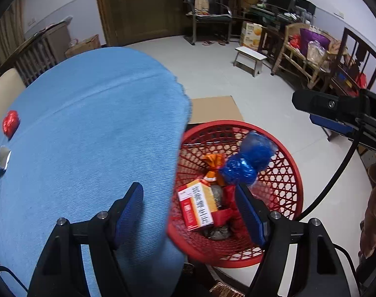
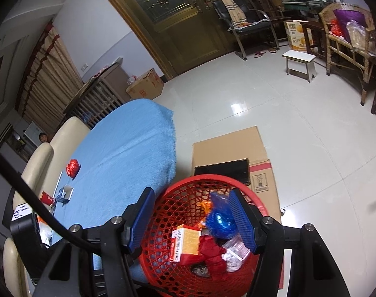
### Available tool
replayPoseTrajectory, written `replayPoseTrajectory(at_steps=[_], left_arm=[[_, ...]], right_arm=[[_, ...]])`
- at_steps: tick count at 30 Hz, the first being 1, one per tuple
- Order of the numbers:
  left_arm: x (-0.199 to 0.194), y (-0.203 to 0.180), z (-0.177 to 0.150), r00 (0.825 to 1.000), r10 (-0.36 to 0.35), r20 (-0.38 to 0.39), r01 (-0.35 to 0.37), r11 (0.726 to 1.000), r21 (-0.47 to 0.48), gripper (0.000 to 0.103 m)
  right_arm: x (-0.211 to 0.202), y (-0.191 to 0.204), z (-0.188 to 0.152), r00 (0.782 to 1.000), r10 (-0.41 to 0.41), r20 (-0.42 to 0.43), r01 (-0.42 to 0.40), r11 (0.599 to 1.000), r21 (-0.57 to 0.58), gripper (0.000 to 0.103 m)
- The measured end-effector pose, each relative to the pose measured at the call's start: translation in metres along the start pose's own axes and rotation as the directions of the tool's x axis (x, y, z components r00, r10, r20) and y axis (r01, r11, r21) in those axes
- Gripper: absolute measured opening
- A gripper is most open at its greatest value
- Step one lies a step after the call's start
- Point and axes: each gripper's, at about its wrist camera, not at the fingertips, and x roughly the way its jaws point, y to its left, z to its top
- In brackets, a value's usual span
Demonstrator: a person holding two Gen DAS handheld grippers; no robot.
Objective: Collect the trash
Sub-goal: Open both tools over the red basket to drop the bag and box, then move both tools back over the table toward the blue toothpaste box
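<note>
The blue wrapper (image 1: pixel 247 160) was over the red basket (image 1: pixel 282 153), blurred, just beyond the left gripper (image 1: pixel 188 210); whether it touched the trash beneath could not be told. In the right wrist view the wrapper (image 2: pixel 221 219) lay against the inner face of one finger of the right gripper (image 2: pixel 190 220). The basket (image 2: pixel 163 212) held an orange box (image 1: pixel 196 204), red wrappers (image 2: pixel 210 250) and a silver one (image 2: pixel 233 255).

Left gripper — jaws apart, nothing between the pads. Right gripper — jaws likewise apart over the basket, clamped on nothing.

The basket stood beside the table under its blue cloth (image 1: pixel 89 136). Still on the cloth: a red wrapper (image 1: pixel 11 123) and a small blue carton (image 1: pixel 0 160), well apart from the basket. Flattened cardboard (image 2: pixel 227 146) lay on the floor behind the basket.
</note>
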Motion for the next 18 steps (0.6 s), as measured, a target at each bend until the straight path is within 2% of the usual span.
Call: replayPoseTrajectory(at_steps=[6, 9, 14, 18], left_arm=[[-0.015, 0.044, -0.012, 0.999, 0.03, 0.022, -0.028, 0.995, -0.091, 0.077], [-0.022, 0.076, -0.022, 0.998, 0.054, 0.028, -0.048, 0.984, -0.174, 0.077], [-0.033, 0.13, -0.046, 0.994, 0.106, 0.03, -0.093, 0.952, -0.29, 0.077], [-0.038, 0.176, -0.069, 0.989, 0.149, 0.018, -0.129, 0.908, -0.398, 0.077]], right_arm=[[0.017, 0.032, -0.007, 0.999, 0.023, -0.043, -0.025, 0.998, -0.054, 0.066], [0.029, 0.052, -0.013, 0.997, 0.033, -0.074, -0.04, 0.995, -0.092, 0.066], [0.048, 0.091, -0.024, 0.991, 0.057, -0.121, -0.075, 0.985, -0.152, 0.066], [0.065, 0.121, -0.033, 0.984, 0.069, -0.163, -0.102, 0.973, -0.206, 0.066]])
